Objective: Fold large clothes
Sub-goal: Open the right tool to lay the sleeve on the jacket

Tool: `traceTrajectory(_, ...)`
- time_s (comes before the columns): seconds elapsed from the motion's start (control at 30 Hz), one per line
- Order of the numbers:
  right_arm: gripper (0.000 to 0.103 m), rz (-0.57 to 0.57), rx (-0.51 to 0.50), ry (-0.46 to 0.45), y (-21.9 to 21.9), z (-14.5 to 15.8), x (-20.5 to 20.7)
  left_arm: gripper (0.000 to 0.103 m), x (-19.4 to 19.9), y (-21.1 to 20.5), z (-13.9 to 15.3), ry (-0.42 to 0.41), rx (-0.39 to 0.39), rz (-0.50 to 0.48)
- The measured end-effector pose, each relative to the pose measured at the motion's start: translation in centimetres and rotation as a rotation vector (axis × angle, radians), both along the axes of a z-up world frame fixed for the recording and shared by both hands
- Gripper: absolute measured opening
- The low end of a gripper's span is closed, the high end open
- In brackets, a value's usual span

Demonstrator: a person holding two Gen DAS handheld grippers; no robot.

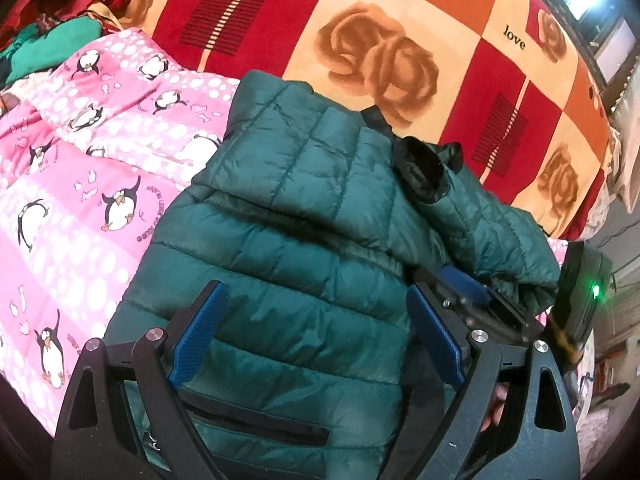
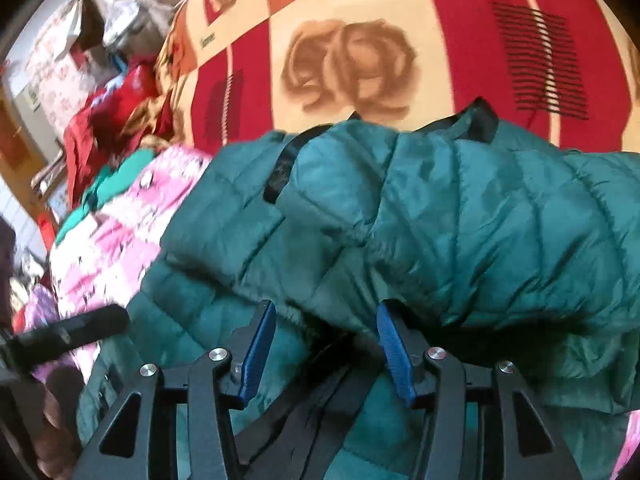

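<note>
Tongs [image 1: 316, 320] [image 2: 326, 340] agape over green jacket [image 1: 280, 240]

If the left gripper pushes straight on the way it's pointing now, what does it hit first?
Most likely the green puffer jacket. The left gripper stands open, angled down over the quilted body, with jacket filling the gap between its fingers. Depth is unclear, but nothing else lies ahead before the fabric.
</note>
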State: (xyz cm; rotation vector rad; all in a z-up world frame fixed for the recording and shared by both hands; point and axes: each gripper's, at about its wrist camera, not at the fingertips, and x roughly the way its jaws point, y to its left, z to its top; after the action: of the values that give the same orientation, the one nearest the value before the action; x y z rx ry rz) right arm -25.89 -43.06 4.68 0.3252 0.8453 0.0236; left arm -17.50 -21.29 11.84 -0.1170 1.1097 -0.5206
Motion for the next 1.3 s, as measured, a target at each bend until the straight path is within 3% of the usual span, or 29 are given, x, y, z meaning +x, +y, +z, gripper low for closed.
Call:
traceTrajectory(0.2,0.051,-0.003,-0.05,-0.029,0.2,2.1,-2.1,0.091,0.6,-1.3,0.9,-0.01,-0.034,-0.002)
traceTrajectory(0.43,0.051,-0.161,-0.201,-0.017,-2.1,4.0,-4.9,0.091,1.3,-5.6,2.0,-0.05,-0.056,-0.058)
traceTrajectory(0.6,0.051,-0.211,-0.19,-0.018,-3.7,3.5,-6.3,0.091,3.2,-8.4,1.3,-0.003,-0.089,-0.082)
traceTrajectory(0.67,0.055,-0.22,-0.173,-0.02,-4.4,3.3,-6.7,0.091,3.7,-9.5,0.8,0.013,-0.106,-0.082)
traceTrajectory(0.73,0.068,-0.225,-0.162,-0.016,-5.1,3.4,-6.9,0.091,4.2,-10.5,0.1,0.045,-0.135,-0.082)
traceTrajectory(0.77,0.068,-0.226,-0.159,-0.019,-5.2,3.4,-7.0,0.091,4.6,-11.3,-0.7,0.074,-0.145,-0.09)
traceTrajectory(0.9,0.068,-0.233,-0.161,-0.027,-6.6,4.4,-8.1,0.091,4.8,-14.0,-3.0,0.123,-0.085,-0.114)
traceTrajectory(1.07,0.068,-0.283,-0.132,-0.062,-8.9,5.8,-9.8,0.091,5.4,-16.2,-4.4,0.081,0.031,-0.116)
traceTrajectory(1.13,0.068,-0.295,-0.107,-0.075,-9.7,6.2,-10.3,0.064,5.3,-16.3,-4.0,0.035,0.047,-0.113)
traceTrajectory(1.17,0.068,-0.302,-0.091,-0.095,-10.2,6.6,-10.8,0.038,5.2,-16.3,-3.7,0.014,0.08,-0.113)
traceTrajectory(1.3,0.068,-0.354,-0.039,-0.207,-11.8,8.3,-12.5,0.02,5.6,-14.7,-2.4,-0.046,0.069,-0.108)
